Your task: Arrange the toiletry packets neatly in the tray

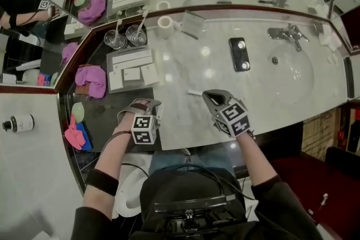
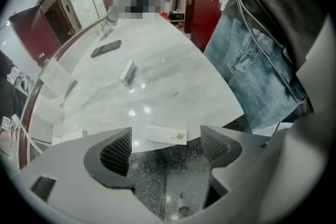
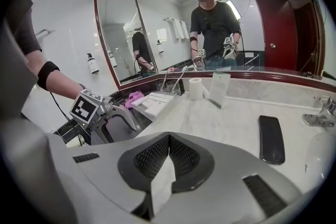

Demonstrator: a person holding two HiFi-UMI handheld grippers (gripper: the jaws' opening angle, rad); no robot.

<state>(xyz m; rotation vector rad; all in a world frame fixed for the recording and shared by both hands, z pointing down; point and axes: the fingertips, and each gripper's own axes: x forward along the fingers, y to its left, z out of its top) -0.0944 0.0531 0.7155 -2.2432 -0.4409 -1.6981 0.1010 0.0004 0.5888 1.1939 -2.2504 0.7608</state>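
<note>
At the marble counter (image 1: 270, 93), well short of the tray (image 1: 125, 53), the left gripper (image 2: 165, 144) hangs spread over a flat packet (image 2: 167, 135). The right gripper (image 3: 167, 152) pinches a second packet (image 3: 160, 186). A low, square close looks wisest.

- Grippers: two, left gripper (image 2: 165, 145) and right gripper (image 3: 167, 157).
- Tray (image 1: 134, 85): one.
- Toiletry packets (image 1: 131, 57) in tray: five, probably; glare blurs the edges.
- Loose packet (image 2: 167, 135) at counter edge: one.
- Pinched packet (image 3: 161, 182) in right jaws: one.
- Small white strip (image 1: 194, 92) mid-counter: one.
- Glasses (image 1: 115, 39): two.
- Phone (image 1: 239, 54): one.
- Paper roll (image 1: 165, 22): one.
- Card stand (image 1: 192, 24): one.
- Faucet (image 1: 288, 34): one.
- Pink towel (image 1: 91, 80): one.
- Pump bottle (image 1: 18, 122): one.
</note>
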